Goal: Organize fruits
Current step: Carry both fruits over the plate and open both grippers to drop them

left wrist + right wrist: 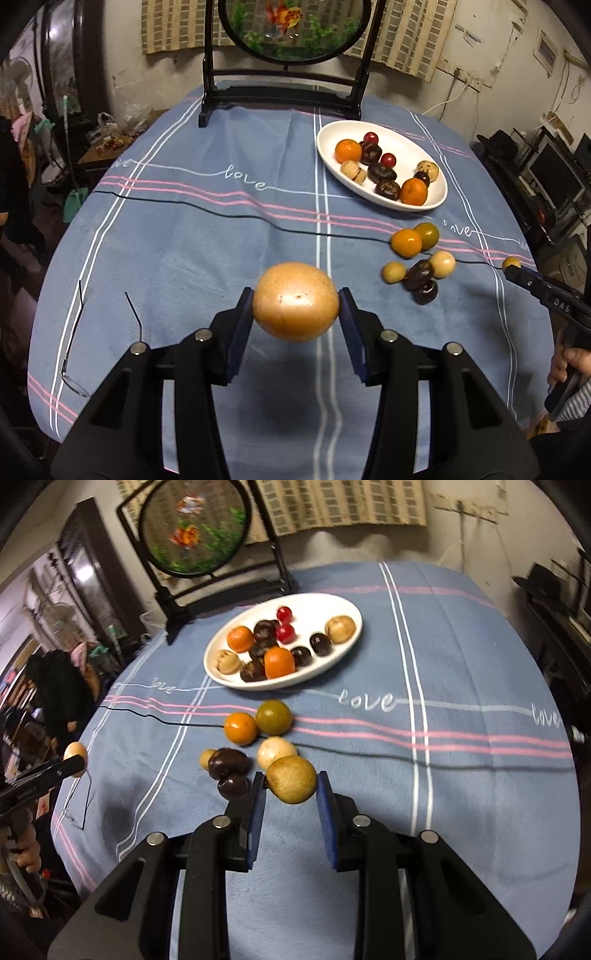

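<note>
A: Currently left gripper (295,301) is clamped on a tan round fruit (295,301), mid-frame, off the tablecloth (184,240).
B: Right?
A: Right gripper (291,784) is pinched tight on a small brownish fruit (291,784), centre frame. White plate (332,657) sits above, loose fruit pile (255,738) between.
</note>
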### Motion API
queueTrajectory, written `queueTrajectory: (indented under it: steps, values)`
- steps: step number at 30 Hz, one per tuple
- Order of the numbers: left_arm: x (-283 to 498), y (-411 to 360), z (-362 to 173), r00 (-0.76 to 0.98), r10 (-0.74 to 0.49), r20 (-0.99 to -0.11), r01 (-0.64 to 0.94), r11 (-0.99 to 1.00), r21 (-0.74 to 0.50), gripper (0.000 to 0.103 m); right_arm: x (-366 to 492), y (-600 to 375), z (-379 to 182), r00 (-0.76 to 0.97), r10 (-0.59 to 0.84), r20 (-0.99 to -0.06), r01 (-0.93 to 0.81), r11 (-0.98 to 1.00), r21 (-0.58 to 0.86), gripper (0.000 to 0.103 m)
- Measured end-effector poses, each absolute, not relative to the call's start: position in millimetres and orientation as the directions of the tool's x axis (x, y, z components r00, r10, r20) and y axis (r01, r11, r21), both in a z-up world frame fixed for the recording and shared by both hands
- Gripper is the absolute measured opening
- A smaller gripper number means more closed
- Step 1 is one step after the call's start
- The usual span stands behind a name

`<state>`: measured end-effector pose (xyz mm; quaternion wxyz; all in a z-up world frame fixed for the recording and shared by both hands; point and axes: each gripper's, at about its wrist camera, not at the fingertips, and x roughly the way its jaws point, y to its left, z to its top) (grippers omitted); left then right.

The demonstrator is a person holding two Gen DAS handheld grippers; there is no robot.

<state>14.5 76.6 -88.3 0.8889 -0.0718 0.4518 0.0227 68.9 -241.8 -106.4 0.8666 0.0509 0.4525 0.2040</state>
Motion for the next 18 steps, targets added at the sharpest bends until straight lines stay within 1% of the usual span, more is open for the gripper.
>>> queueTrajectory:
  steps: [3, 11, 18]
  values:
    - [14, 61, -83, 0.587, -0.010, -0.810, -0.123, 0.987, -0.102, 0.047, 73, -255, -107, 0.505, 0.426, -0.751, -0.325, 0.899, 0.292, 0.028]
    - [31, 36, -81, 0.559, 0.018, -0.829, -0.104, 0.993, -0.048, 0.047, 84, -267, -114, 0.498, 0.477, -0.724, -0.333, 0.876, 0.348, 0.028]
    - [91, 20, -81, 0.553, -0.023, -0.833, -0.026, 0.999, -0.045, 0.047, 102, -270, -104, 0.521, 0.470, -0.712, -0.334, 0.880, 0.337, 0.028]
